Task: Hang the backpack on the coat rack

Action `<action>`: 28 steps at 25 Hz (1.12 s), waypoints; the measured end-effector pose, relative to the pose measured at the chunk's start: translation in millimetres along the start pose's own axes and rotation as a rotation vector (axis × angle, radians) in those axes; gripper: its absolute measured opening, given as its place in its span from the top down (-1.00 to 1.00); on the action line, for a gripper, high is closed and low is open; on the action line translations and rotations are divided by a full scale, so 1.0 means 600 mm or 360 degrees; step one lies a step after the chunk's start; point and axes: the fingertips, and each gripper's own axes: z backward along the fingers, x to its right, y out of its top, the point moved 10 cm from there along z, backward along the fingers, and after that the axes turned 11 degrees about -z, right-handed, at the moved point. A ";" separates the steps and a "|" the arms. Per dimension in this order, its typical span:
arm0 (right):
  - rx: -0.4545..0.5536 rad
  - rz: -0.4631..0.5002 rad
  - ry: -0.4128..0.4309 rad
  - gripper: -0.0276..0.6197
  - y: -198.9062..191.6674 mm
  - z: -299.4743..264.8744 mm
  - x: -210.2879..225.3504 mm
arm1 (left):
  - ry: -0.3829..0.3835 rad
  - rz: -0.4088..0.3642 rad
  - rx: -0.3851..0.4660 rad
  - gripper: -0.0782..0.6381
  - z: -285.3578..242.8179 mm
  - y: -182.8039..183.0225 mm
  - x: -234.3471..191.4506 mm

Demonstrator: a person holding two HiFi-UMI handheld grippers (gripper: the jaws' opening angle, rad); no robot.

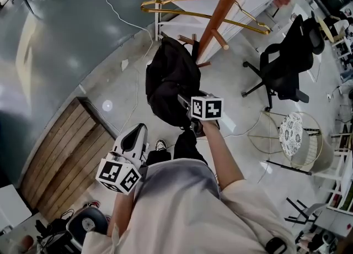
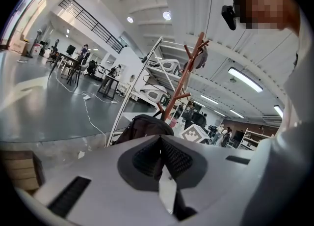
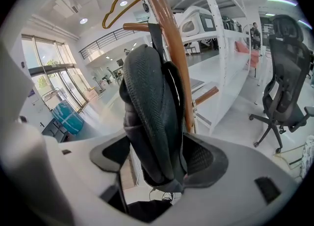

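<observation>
A black backpack (image 1: 168,79) hangs by its top loop from a peg of the wooden coat rack (image 1: 220,7). In the right gripper view the backpack (image 3: 152,102) dangles in front of the pole (image 3: 169,33). Its lower end sits between the wide jaws of my right gripper (image 3: 159,158); a gap shows at the left pad (image 3: 110,154). In the head view the right gripper (image 1: 187,106) is at the bag's lower edge. My left gripper (image 1: 138,134) is held low by the person's body with its jaws together, empty. From it the backpack (image 2: 142,127) and rack (image 2: 184,80) show ahead.
A gold clothes rail (image 1: 204,12) and white shelving stand behind the rack. A black office chair (image 1: 289,62) is to the right, with a wire side table (image 1: 292,134) nearer. A wooden platform (image 1: 66,148) lies at the left. A white cable (image 1: 118,12) crosses the floor.
</observation>
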 end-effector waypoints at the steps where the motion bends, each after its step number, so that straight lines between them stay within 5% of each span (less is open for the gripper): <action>1: 0.0001 0.0001 0.0006 -0.14 -0.002 0.003 0.000 | -0.0003 0.0000 -0.0001 0.76 -0.001 0.000 0.001; 10: 0.0025 -0.0042 0.0065 -0.11 -0.016 0.047 0.008 | -0.0036 -0.0008 -0.0021 0.76 -0.004 -0.001 0.010; 28: 0.0133 -0.0096 0.0207 0.27 -0.064 0.162 0.011 | -0.0126 -0.0081 -0.0063 0.76 -0.030 -0.011 0.052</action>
